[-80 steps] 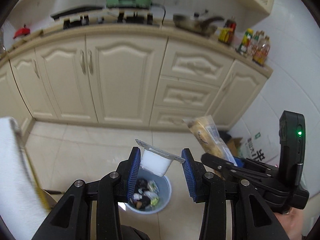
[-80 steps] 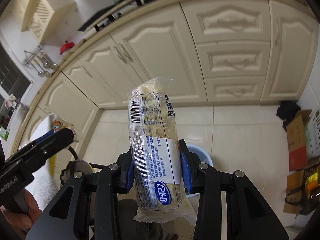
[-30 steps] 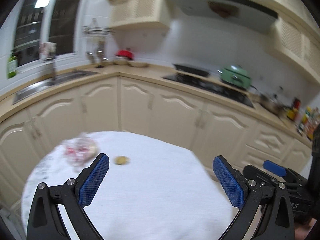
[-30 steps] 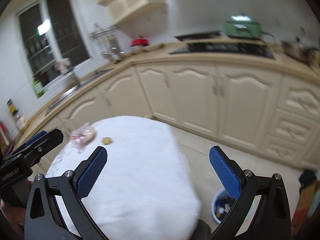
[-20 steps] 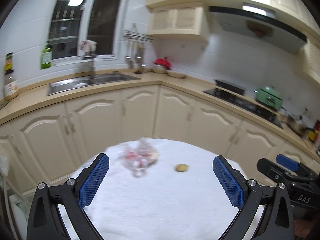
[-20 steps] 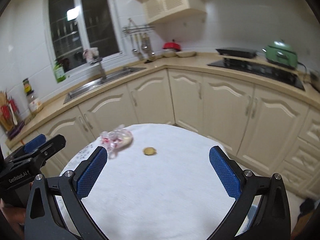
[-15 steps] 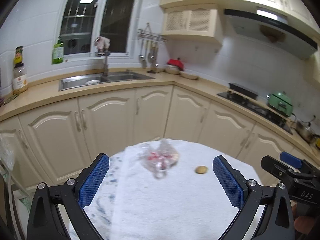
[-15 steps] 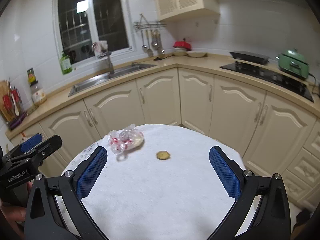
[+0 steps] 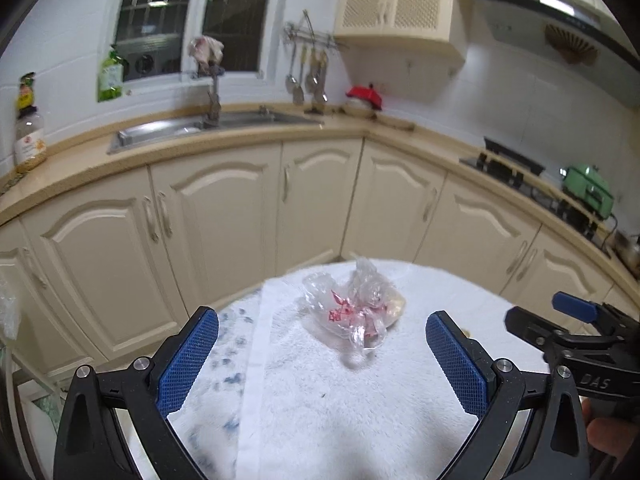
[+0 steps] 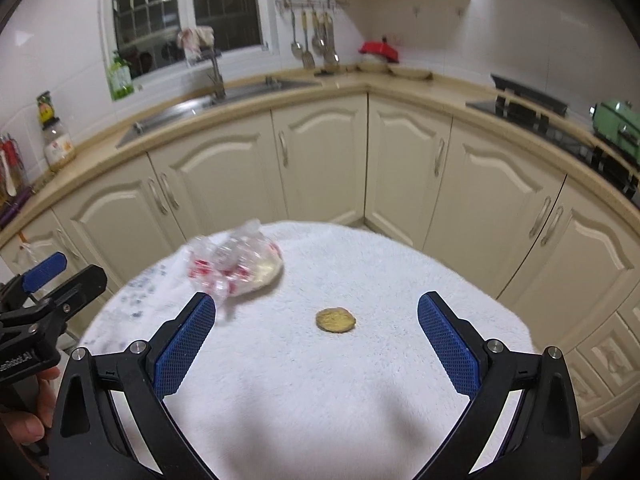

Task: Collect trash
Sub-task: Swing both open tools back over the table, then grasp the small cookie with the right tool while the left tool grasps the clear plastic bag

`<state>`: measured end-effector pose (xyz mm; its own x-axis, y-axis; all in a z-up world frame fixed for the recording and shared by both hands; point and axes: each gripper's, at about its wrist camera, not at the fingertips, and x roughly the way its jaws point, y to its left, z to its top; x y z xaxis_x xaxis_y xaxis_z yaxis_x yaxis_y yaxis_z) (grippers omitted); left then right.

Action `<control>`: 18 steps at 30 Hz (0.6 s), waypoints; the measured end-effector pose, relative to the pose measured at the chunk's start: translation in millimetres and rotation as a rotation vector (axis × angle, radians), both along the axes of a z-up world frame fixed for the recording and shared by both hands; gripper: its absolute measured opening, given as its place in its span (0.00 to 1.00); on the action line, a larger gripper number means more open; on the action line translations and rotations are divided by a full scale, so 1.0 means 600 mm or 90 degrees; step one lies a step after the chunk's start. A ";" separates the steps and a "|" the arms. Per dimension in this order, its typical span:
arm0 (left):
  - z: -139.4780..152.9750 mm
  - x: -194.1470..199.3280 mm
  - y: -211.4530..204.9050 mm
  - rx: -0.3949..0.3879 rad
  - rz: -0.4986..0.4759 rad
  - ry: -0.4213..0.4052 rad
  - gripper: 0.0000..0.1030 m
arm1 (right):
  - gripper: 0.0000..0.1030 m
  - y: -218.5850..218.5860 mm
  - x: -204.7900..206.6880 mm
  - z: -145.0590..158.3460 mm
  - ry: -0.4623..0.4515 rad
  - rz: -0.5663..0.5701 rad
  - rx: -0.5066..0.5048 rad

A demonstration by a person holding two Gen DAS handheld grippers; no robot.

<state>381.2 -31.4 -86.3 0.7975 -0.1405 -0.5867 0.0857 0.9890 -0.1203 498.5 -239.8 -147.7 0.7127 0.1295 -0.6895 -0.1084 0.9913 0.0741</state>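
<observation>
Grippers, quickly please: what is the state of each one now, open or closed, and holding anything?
Left gripper: open, holding nothing.
Right gripper: open, holding nothing.

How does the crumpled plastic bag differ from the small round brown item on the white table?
The plastic bag is clear with red print, crumpled and bulky; the brown item is opaque, round and low. The bag is much larger. Both lie untouched on the white table.

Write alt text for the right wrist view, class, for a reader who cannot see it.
An open right claw hovers over a round table covered in a white cloth, with a small round golden-brown piece lying between its blue pads. A crumpled clear plastic bag with red print lies further back to the left, and the left claw shows at the left edge.
</observation>
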 end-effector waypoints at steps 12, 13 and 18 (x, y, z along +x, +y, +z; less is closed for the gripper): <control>-0.080 0.233 -0.067 0.031 -0.052 0.084 0.99 | 0.74 -0.032 0.116 -0.153 0.138 -0.010 0.000; -0.086 0.251 -0.074 0.036 -0.056 0.089 0.99 | 0.69 -0.032 0.119 -0.162 0.146 -0.005 0.001; -0.120 0.335 -0.112 0.060 -0.067 0.123 0.99 | 0.64 -0.027 0.119 -0.176 0.146 0.007 -0.014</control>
<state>582.0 -98.6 -158.4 0.6528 -0.1540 -0.7417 0.1726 0.9836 -0.0523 569.8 -255.8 -253.1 0.5358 0.1193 -0.8359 -0.1022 0.9919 0.0760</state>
